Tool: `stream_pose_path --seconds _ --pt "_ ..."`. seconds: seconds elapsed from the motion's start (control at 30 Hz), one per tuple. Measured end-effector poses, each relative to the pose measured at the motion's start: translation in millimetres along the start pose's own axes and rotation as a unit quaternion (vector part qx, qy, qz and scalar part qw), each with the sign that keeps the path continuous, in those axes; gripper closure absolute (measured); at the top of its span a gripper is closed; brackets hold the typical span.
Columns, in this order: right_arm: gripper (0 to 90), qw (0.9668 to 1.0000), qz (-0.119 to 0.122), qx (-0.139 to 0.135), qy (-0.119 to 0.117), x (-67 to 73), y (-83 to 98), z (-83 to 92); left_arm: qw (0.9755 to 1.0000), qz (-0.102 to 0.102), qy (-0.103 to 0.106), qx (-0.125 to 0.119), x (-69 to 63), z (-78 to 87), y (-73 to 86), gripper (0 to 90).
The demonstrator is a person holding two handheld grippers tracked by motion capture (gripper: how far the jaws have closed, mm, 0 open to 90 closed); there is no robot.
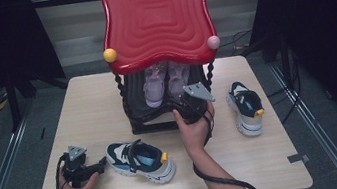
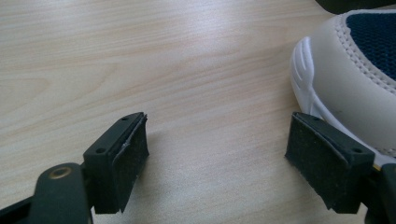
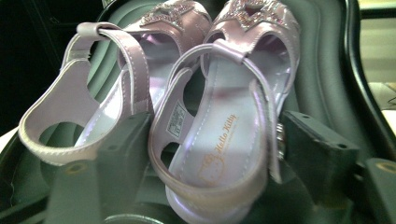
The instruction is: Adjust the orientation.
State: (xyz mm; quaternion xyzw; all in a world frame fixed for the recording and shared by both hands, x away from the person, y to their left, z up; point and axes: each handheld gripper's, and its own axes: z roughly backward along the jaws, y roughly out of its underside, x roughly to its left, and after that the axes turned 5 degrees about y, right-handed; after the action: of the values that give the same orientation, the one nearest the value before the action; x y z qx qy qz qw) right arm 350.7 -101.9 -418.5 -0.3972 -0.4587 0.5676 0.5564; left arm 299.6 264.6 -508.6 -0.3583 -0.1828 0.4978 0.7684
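Note:
A pair of lilac sandals stands on the black lower shelf [image 1: 137, 110] of a small rack with a red wavy top [image 1: 157, 17]. My right gripper [image 1: 179, 102] reaches under that top. In the right gripper view its jaws stand open around the heel of the right sandal [image 3: 224, 135], one jaw between it and the left sandal [image 3: 88, 98]. My left gripper [image 1: 101, 165] rests low on the table at the front left, open and empty [image 2: 217, 140]. The toe of a white and navy sneaker [image 1: 141, 161] [image 2: 355, 74] lies just beside its right jaw.
A second matching sneaker [image 1: 245, 105] lies on the wooden table [image 1: 87, 106] to the right of the rack. The rack's twisted posts and red top hang over the shelf. Dark floor and black drapes surround the table.

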Motion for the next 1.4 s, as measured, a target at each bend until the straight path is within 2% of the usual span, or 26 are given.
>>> stream_pose_path --seconds 0.13,0.2,0.37,0.47,0.63,0.8,1.03,1.1,1.17,1.27,1.4 --pt "31.6 1.0000 0.003 0.008 -0.002 -4.1 -1.1 2.0 1.0000 0.000 0.000 0.000 0.0 0.0 0.0 20.1" --pt "34.5 0.9999 0.011 0.011 -0.007 -3.3 -4.1 1.4 1.0000 0.000 0.000 0.000 0.0 0.0 0.0 20.0" --pt "36.5 0.9998 0.012 0.011 -0.012 -1.0 -6.0 -1.0 1.0000 0.002 -0.001 -0.002 -0.2 -0.2 0.0 20.0" --pt "36.8 0.9998 -0.005 0.009 -0.019 -0.5 -6.7 -4.4 1.0000 -0.001 0.000 0.001 0.1 0.1 0.0 20.0" --pt "35.7 0.9998 -0.002 0.008 -0.019 -0.2 -5.9 -6.6 1.0000 0.000 0.000 0.000 0.0 0.0 0.0 20.0" --pt "31.3 0.9994 -0.002 0.013 -0.032 -3.9 -6.7 -7.5 1.0000 0.000 0.000 0.000 0.0 0.0 0.0 20.0" --pt "23.4 0.9979 0.020 0.011 -0.060 -6.9 -5.3 -2.5 1.0000 0.000 0.000 0.000 0.0 0.0 0.0 20.0" --pt "21.5 0.9978 0.026 0.010 -0.060 -8.5 -5.4 -0.8 1.0000 0.000 0.000 0.000 -0.1 0.0 0.0 20.1" --pt "20.7 0.9972 0.026 0.010 -0.070 -10.0 -5.7 1.4 1.0000 0.002 -0.001 -0.002 -0.3 -0.3 0.0 20.0" --pt "20.6 0.9958 0.049 0.007 -0.077 -10.2 -5.7 9.6 1.0000 0.000 0.000 0.000 0.0 0.0 0.0 20.0" --pt "20.1 0.9942 0.051 0.006 -0.094 -11.2 -4.3 16.1 1.0000 0.000 0.000 0.000 0.0 0.0 0.0 20.1"
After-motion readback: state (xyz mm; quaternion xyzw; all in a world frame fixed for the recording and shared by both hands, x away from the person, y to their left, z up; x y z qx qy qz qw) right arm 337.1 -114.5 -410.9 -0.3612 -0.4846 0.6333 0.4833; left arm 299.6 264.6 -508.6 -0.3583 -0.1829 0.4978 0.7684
